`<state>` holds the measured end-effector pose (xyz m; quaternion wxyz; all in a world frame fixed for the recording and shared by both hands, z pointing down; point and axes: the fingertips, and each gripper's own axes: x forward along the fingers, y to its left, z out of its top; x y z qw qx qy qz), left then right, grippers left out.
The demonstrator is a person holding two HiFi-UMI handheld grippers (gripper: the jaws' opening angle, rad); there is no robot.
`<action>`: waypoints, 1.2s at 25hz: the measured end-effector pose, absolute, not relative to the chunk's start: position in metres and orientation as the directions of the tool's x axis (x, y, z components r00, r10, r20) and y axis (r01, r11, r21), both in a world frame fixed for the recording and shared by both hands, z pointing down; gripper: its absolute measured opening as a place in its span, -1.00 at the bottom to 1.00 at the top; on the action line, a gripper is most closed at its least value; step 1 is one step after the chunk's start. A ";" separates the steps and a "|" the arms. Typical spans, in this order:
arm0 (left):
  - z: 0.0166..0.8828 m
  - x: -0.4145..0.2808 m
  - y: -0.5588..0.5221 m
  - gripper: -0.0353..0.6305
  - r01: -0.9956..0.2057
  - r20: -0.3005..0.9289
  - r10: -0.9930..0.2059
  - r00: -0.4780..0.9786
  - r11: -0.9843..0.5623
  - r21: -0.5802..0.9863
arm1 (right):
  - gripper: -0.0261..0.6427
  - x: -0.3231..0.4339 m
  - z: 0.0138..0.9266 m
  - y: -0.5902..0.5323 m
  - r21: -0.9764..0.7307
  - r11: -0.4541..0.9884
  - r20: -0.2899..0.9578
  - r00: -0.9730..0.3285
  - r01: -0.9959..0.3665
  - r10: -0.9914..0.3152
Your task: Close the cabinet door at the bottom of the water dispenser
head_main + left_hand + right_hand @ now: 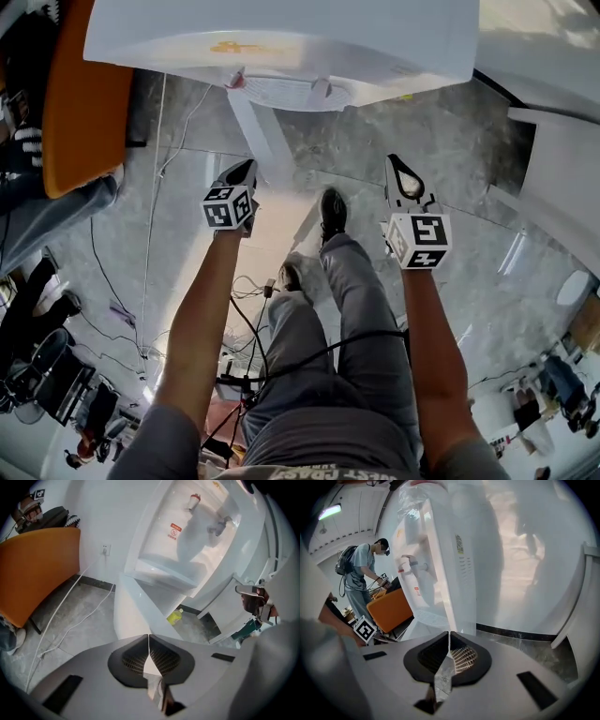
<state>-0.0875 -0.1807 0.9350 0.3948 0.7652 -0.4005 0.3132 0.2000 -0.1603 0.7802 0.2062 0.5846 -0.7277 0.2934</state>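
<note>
The white water dispenser (281, 42) stands right in front of me, its taps (194, 501) showing in the left gripper view. Its bottom cabinet door (262, 136) hangs open, swung out toward me edge-on; in the left gripper view the door (133, 613) lies straight ahead of the jaws. My left gripper (242, 180) is shut and empty, close to the door's free edge on its left side. My right gripper (403, 178) is shut and empty too, apart from the door at the right, looking along the dispenser's side (454, 559). A yellow bottle (175, 616) shows beyond the door.
An orange chair (84, 94) stands at the left, with white cables (155, 187) trailing over the grey floor to a wall socket (106, 550). My own legs and shoes (333, 211) are below. White wall panels (562, 178) close the right side. Another person (361, 573) stands behind.
</note>
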 end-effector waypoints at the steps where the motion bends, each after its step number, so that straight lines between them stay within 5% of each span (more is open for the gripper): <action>1: 0.935 -0.077 -0.181 -0.84 -0.854 0.790 -0.363 0.494 -0.374 0.363 | -0.82 0.203 0.780 -0.159 -0.186 0.137 0.643 -0.226 -0.973 -0.731; 15: 0.940 0.033 -0.225 -0.83 -0.778 0.734 -0.338 0.589 -0.483 0.401 | -0.82 0.246 0.786 -0.150 -0.181 0.071 0.653 -0.173 -0.981 -0.737; 30: 0.943 0.074 -0.267 -0.84 -0.777 0.719 -0.390 0.575 -0.534 0.332 | -0.83 0.266 0.791 -0.142 -0.184 0.035 0.655 -0.149 -0.982 -0.740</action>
